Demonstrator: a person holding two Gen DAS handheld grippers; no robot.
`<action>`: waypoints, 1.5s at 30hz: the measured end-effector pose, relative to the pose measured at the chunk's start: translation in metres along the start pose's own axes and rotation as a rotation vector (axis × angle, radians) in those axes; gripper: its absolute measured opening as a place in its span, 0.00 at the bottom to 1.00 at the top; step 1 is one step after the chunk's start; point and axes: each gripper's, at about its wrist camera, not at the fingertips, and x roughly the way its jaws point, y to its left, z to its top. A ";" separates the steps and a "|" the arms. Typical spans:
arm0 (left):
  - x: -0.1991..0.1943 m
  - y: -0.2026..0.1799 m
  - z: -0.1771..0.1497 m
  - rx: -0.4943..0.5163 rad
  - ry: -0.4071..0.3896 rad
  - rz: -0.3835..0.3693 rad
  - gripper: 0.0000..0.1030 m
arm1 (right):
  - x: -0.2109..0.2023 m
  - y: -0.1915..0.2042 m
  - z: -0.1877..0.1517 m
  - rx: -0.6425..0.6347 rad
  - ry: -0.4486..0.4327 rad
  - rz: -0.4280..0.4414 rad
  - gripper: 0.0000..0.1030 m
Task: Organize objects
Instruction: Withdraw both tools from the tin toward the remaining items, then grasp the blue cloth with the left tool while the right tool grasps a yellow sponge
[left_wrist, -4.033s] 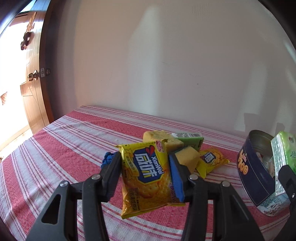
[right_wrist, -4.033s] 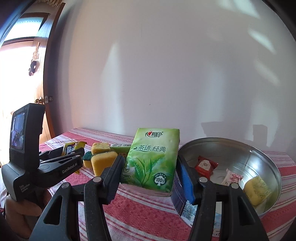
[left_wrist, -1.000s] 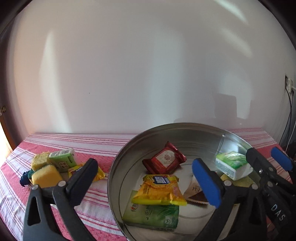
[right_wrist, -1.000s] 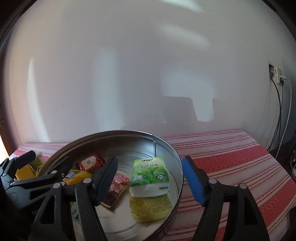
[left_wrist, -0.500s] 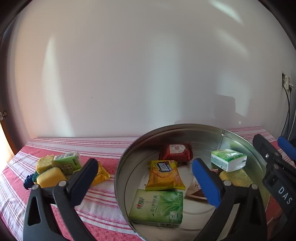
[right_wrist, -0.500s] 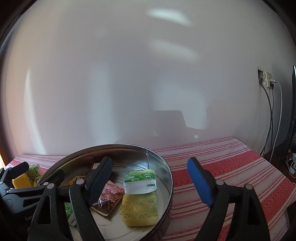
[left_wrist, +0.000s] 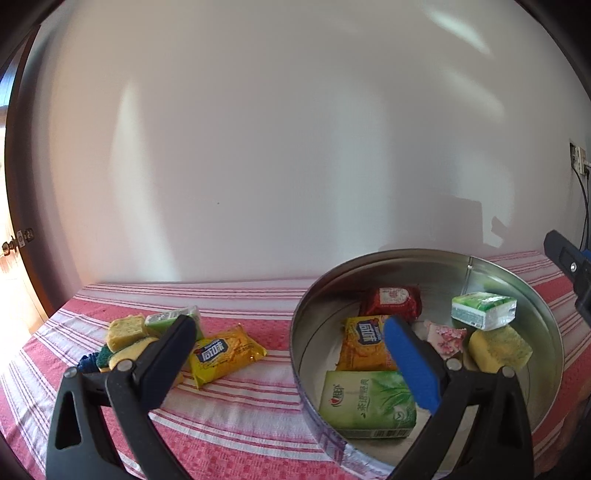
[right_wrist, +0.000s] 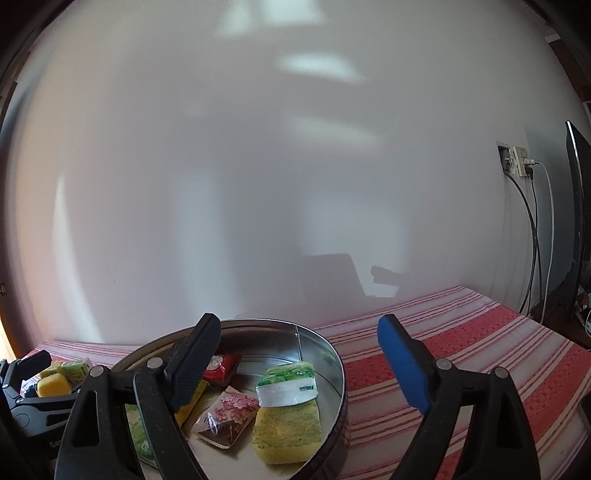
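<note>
- Currently between picks: both grippers empty, round tin (left_wrist: 480, 258) holding most of the load
- Left gripper (left_wrist: 291, 354) jaws spread wide, nothing between the pads, hovering over the tin's left rim and the striped cloth (left_wrist: 240, 406)
- Right gripper (right_wrist: 299, 363) jaws opening, wide apart, nothing between them, above the tin's right side
- Inside the tin: green tissue pack (left_wrist: 365, 404) at front, yellow cracker packet (left_wrist: 364, 343) behind it, red packet (left_wrist: 393, 301) at back, pink floral sachet (left_wrist: 445, 338), yellow sponge (left_wrist: 498, 347) with a small green-and-white pack (left_wrist: 482, 310) just behind it
- Left to do, outside on the cloth: second yellow cracker packet (left_wrist: 225, 352) nearest the tin, then a cluster of yellow sponges (left_wrist: 125, 328) and a green pack (left_wrist: 166, 317), partly hidden by the left finger
- Likely next: swing left gripper toward that loose cracker packet, drop low, close across its narrow width
- Thin crinkly wrapper lying flat, so probably needs pads right down at the cloth to catch it
</note>
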 end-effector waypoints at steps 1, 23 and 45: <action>0.001 0.002 -0.001 0.003 -0.001 0.006 1.00 | -0.001 0.000 0.000 0.003 -0.003 -0.005 0.86; 0.013 0.106 -0.022 -0.036 0.031 0.112 1.00 | -0.011 0.086 -0.020 -0.002 0.021 0.048 0.86; 0.068 0.265 -0.047 -0.157 0.282 0.303 1.00 | 0.015 0.268 -0.065 -0.270 0.316 0.464 0.86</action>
